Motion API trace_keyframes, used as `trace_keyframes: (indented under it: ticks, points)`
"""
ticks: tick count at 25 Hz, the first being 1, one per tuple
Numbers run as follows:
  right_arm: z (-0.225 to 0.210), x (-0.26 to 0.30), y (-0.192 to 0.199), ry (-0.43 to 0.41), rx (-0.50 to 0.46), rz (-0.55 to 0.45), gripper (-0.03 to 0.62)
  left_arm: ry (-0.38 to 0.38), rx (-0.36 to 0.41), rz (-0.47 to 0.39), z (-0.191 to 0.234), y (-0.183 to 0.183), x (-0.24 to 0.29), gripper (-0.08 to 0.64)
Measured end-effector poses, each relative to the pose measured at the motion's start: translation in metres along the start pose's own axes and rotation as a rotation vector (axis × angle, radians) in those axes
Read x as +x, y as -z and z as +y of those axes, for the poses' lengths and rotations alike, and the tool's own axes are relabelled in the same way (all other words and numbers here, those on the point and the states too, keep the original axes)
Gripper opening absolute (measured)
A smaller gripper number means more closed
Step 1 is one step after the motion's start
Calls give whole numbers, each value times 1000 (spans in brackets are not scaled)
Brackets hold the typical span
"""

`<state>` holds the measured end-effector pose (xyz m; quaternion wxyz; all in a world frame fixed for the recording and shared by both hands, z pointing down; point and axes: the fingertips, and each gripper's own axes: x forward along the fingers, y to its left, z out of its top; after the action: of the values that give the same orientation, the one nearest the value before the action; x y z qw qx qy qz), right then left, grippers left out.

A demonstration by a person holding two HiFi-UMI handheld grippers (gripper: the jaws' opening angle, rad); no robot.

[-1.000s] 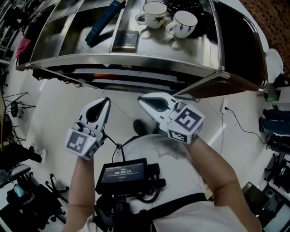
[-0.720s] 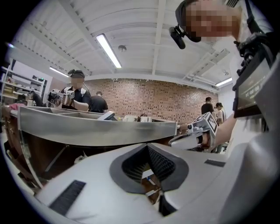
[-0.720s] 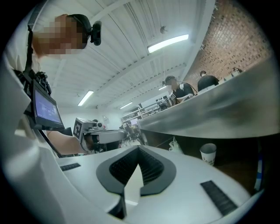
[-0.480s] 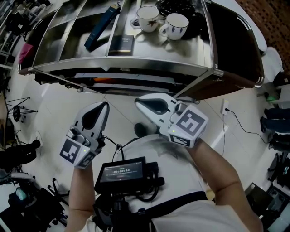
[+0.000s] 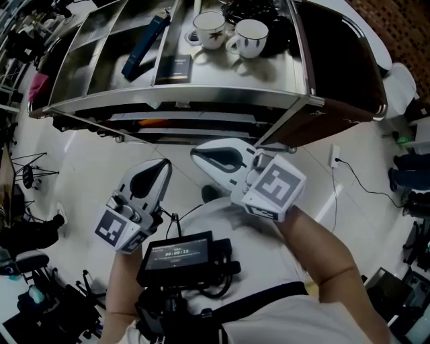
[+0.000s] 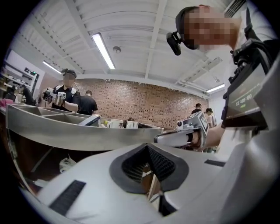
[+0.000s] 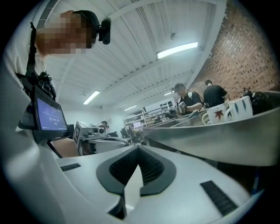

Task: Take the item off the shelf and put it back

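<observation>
While the person has stayed standing just short of the steel shelf (image 5: 222, 101), very little has happened in the last second. The left gripper (image 5: 161, 166) has drifted a touch sideways towards its partner. The right gripper (image 5: 200, 154) has edged along the shelf's front rim and still sits below it. The shelf now lies slightly farther up the head view, so the head seems to have tipped, not the shelf moved.

Both grippers are pressed together with nothing between the pads, and each one's own view shows the dark pads meeting with no object caught in them. They hang below and in front of the shelf, just clear of its front edge, and neither touches it.

Everything on the shelf sits as it did. A long blue box (image 5: 144, 37) lies slanted across a divider on the top tier. A small dark box (image 5: 177, 67) sits in the next compartment towards the front rim. The two cups (image 5: 228, 32) stand beside that, hard against a heap of black cables (image 5: 259, 10) at the back.

I can't tell which of these is the item to be taken. I'd say the reach hasn't begun: the jaws must open first and one gripper rise over the rim.
</observation>
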<state>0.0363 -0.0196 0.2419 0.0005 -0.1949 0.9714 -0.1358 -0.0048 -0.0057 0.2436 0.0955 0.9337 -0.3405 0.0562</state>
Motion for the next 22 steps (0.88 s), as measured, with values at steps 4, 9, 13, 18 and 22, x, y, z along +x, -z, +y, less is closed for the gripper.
trace_keyframes:
  ticks: [4,9,13,18,22]
  points:
    - [-2,0,-1,11,-3,-16,3,6,5,4,-1,0,0,5]
    - [0,2,0,3,-4,-22,3,9,13,6,-1,0,1,5]
    - [-1,2,-1,4,-6,-24,3,15,16,10,-2,1,4,5]
    - [-4,1,-2,11,-8,-25,3,23,24,10,-2,1,6,5]
    - [-4,1,-2,18,-14,-26,2,31,24,13,-3,1,7,5]
